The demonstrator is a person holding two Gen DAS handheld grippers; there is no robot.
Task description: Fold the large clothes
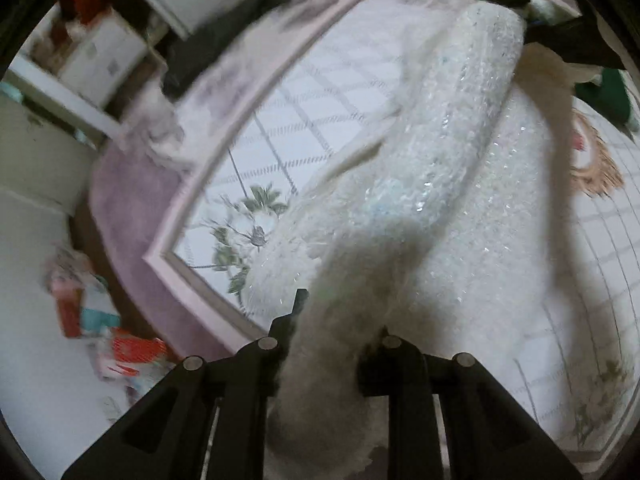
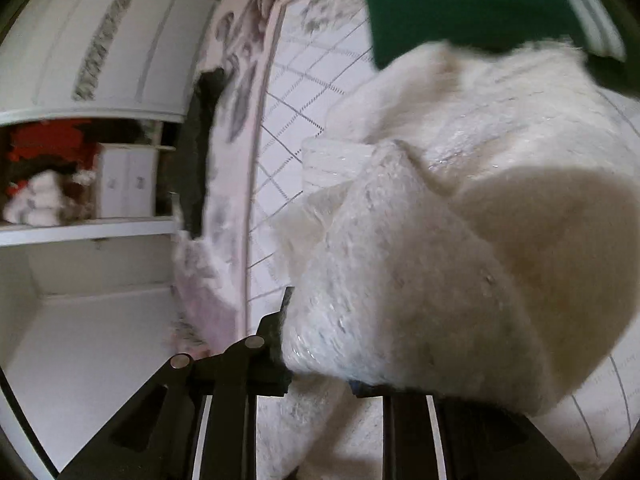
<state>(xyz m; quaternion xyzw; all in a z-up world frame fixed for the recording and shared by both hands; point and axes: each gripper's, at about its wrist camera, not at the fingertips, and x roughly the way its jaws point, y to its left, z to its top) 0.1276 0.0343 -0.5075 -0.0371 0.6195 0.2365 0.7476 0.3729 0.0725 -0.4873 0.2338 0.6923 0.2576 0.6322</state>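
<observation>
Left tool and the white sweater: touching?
Touching. In the left wrist view the left tool has white sweater fabric bunched between its fingers, pressed against both.

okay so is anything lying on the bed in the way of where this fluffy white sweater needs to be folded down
Partly. Both grippers, left and right, already clamp the white sweater. The quilt beside it looks bare, but a green garment lies against the sweater's far edge and could get caught.

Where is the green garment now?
In the right wrist view the green garment lies at the top right on the bedspread, just behind the white sweater both grippers hold.
</observation>
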